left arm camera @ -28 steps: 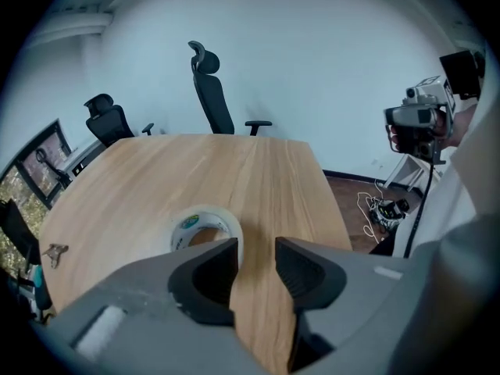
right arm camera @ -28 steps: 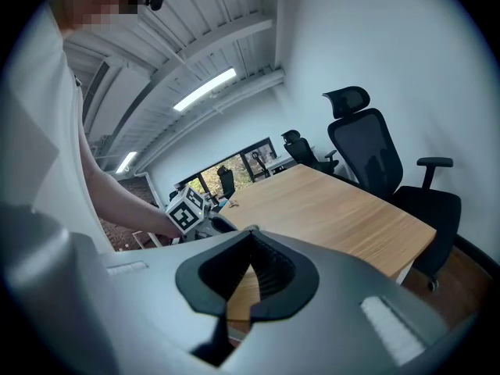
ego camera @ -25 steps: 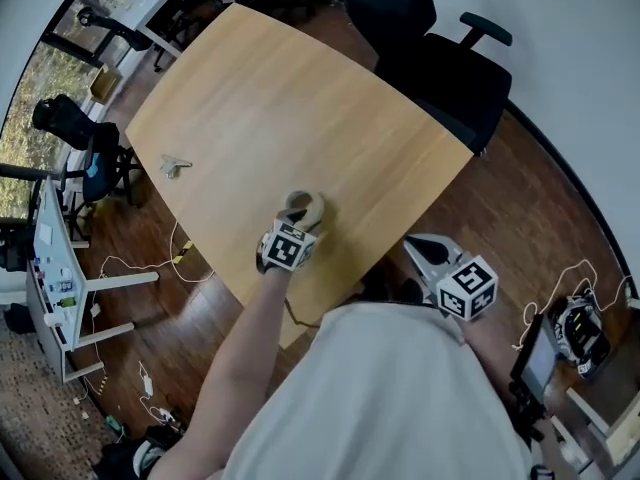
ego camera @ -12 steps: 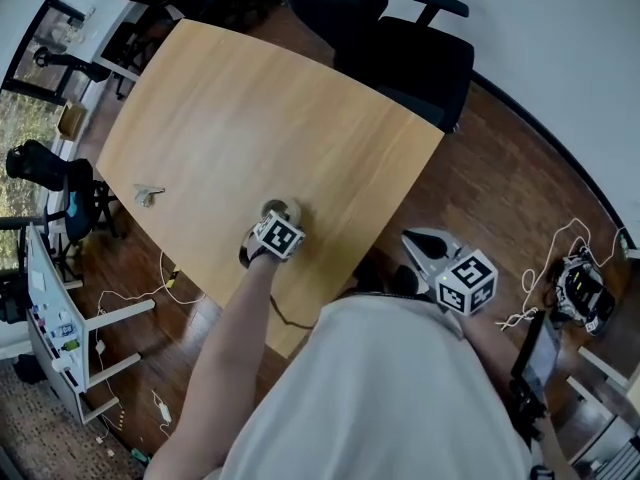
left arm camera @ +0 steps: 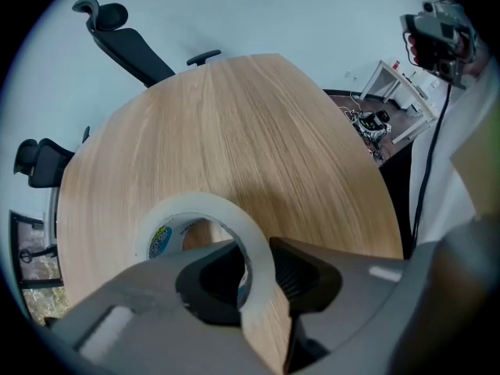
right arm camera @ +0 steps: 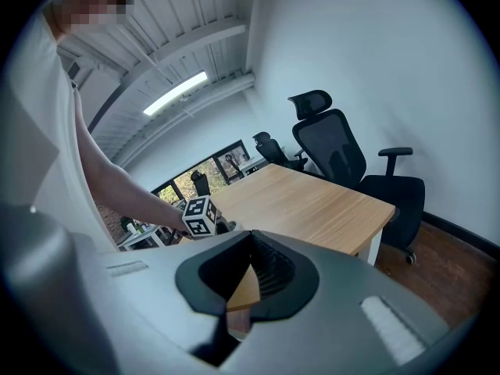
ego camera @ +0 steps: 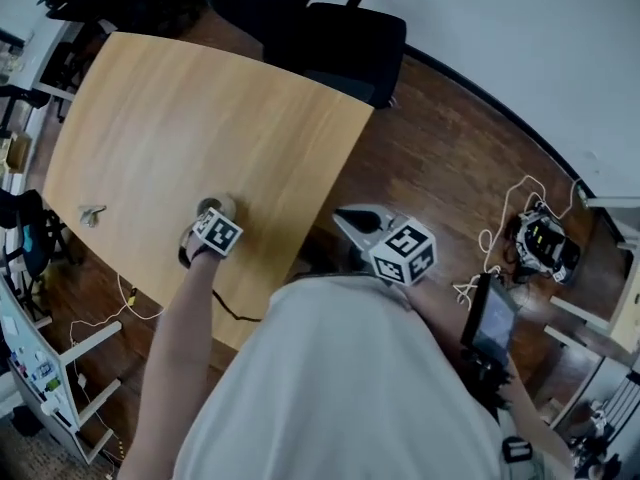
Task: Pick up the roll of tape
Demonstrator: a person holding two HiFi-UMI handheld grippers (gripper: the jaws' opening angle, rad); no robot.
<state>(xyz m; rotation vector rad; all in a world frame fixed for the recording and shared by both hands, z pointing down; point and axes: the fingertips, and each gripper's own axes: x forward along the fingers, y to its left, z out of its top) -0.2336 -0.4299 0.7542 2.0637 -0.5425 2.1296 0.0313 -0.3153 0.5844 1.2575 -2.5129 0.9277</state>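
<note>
Pinching one wall of the roll of tape [left arm camera: 168, 209], flat by the worktop's [left arm camera: 258, 131] near edge, looks right: left tongs [left arm camera: 254, 248] have just been closing and now grip it, one jaw in the core, so lift straight up; right tongs [right arm camera: 248, 237] idle, clenched empty.

The left gripper [ego camera: 211, 214], its jaws just now closing with the roll of tape's [left arm camera: 195, 203] wall between them, has bare table [ego camera: 200, 98] on every side. A small metal object [ego camera: 92, 213] lies well to its left. Black chairs [ego camera: 330, 38] stand beyond the table's far edge. The right gripper [ego camera: 342, 216] hangs off the table, over open floor [ego camera: 450, 138].
</note>
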